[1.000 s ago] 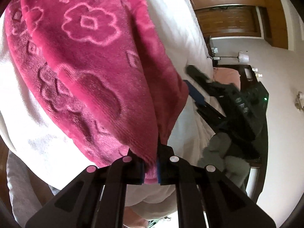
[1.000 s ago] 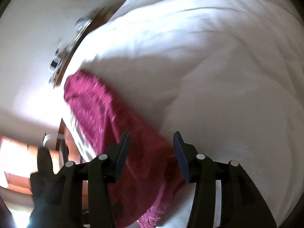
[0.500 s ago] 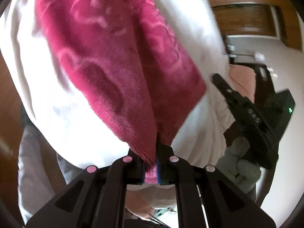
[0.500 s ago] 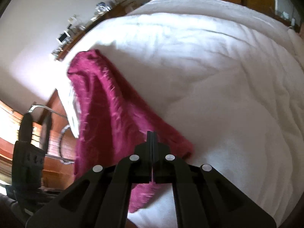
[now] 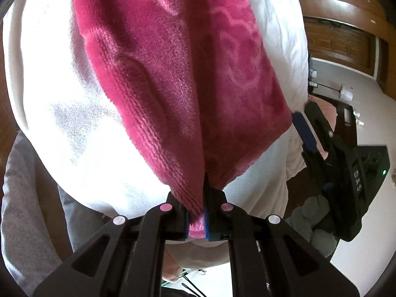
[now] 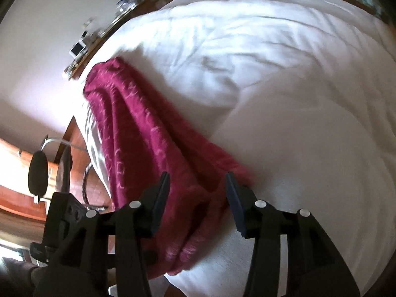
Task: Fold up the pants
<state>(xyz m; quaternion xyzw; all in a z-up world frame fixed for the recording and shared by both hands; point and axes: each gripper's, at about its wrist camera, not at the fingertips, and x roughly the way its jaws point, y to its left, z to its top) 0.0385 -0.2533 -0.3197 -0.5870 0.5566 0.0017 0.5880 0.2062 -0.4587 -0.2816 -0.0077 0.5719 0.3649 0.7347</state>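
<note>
At the near edge of the white quilted bed, the left gripper has its fingers pinched on an edge of the plush magenta fleece pants with raised flower pattern. Beside them, the right gripper is opening, fingers apart over the pants, not pressing them. Farther on, the fabric stretches across the bed toward its far side.

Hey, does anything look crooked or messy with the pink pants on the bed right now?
The pink pants lie bunched in lengthwise ridges near the white bed edge, not flat. Only the left gripper pinches them; the right gripper is opening over them.
</note>
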